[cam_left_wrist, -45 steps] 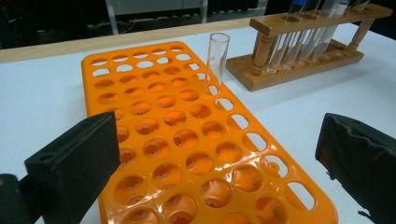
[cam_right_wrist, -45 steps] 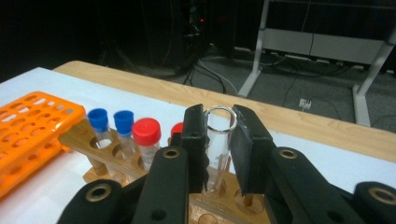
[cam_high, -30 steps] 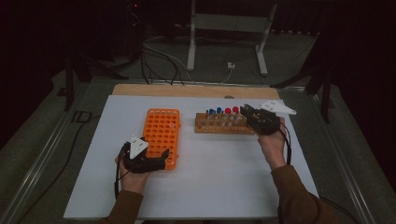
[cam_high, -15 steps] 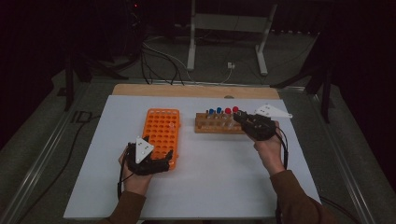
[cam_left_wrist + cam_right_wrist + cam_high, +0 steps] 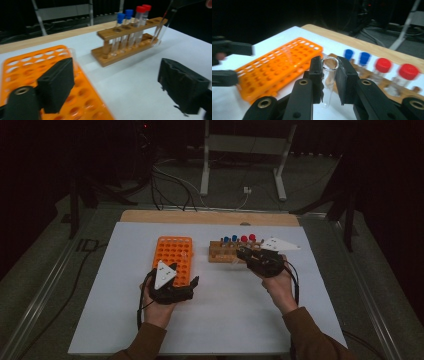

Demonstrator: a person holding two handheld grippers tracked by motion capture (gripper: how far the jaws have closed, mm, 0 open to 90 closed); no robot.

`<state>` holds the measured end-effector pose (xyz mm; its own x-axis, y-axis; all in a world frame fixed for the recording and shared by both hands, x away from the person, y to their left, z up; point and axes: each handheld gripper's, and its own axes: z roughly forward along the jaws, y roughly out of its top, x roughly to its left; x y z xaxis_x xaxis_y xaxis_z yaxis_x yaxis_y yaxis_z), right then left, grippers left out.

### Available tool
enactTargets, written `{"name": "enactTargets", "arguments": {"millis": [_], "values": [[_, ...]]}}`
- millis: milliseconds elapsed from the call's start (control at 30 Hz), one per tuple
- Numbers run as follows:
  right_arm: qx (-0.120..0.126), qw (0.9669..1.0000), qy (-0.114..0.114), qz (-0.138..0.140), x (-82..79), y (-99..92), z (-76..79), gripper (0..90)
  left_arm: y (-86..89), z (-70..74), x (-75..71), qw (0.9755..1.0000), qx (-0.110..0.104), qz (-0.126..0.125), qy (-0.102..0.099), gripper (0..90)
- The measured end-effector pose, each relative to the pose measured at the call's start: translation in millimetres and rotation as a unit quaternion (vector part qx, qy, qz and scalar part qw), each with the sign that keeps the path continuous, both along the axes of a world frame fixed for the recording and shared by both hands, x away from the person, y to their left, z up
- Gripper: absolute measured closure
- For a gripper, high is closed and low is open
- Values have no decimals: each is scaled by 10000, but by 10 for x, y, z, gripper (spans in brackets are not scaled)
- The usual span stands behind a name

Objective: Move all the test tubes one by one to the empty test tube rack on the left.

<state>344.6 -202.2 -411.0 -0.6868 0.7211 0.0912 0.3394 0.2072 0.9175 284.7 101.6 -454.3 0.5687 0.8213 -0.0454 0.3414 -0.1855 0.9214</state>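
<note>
The right gripper (image 5: pixel 329 75) is clamped on a clear glass tube (image 5: pixel 328 80), uncapped, its open rim showing just above the two black pads; the tube hangs upright between them, its rounded bottom free of the table; in the high view this gripper (image 5: pixel 246 254) sits at the near side of the wooden rack (image 5: pixel 223 254), its jaws pointing left across the rack's front, and in the left gripper view the tube (image 5: pixel 161 26) slants beside the rack's far end; the wooden rack (image 5: pixel 125 42) holds four capped tubes standing upright in a row, two with blue caps (image 5: pixel 125 15) and two with red caps (image 5: pixel 143 8); the orange rack (image 5: pixel 173 259) lies just left of the wooden one on the white table (image 5: pixel 220 320), and one clear tube (image 5: pixel 288 55) leans in it, seen faintly in the right gripper view; the left gripper (image 5: pixel 186 289) rests at the orange rack's near right corner, its jaws apart with nothing between them, though they have just been closing somewhat; in its own view the left pad hangs over the orange rack (image 5: pixel 30 72) and the right pad over bare table
</note>
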Motion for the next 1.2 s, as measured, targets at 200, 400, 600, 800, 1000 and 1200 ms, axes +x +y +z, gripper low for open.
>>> {"name": "enactTargets", "arguments": {"millis": [200, 400, 600, 800, 1000, 1200], "values": [[11, 9996, 71, 289, -85, 135, -6, 764, -249, 43, 85, 9992, -200, -318, 131, 223], [69, 9987, 184, 472, -121, 228, -5, 764, -454, 68, 144, 9984, -136, -519, 202, 280], [60, 9977, 257, 621, -134, 317, -23, 763, -604, 46, 155, 9978, 134, -622, 196, 319], [46, 9968, 316, 738, -147, 401, -36, 763, -660, 71, 155, 9979, 229, -608, 67, 477], [49, 9958, 368, 838, -163, 461, -56, 763, -691, 66, 146, 9975, 303, -637, -3, 631], [26, 9954, 391, 876, -176, 486, -63, 762, -696, 59, 144, 9964, 394, -756, -19, 758]]}}
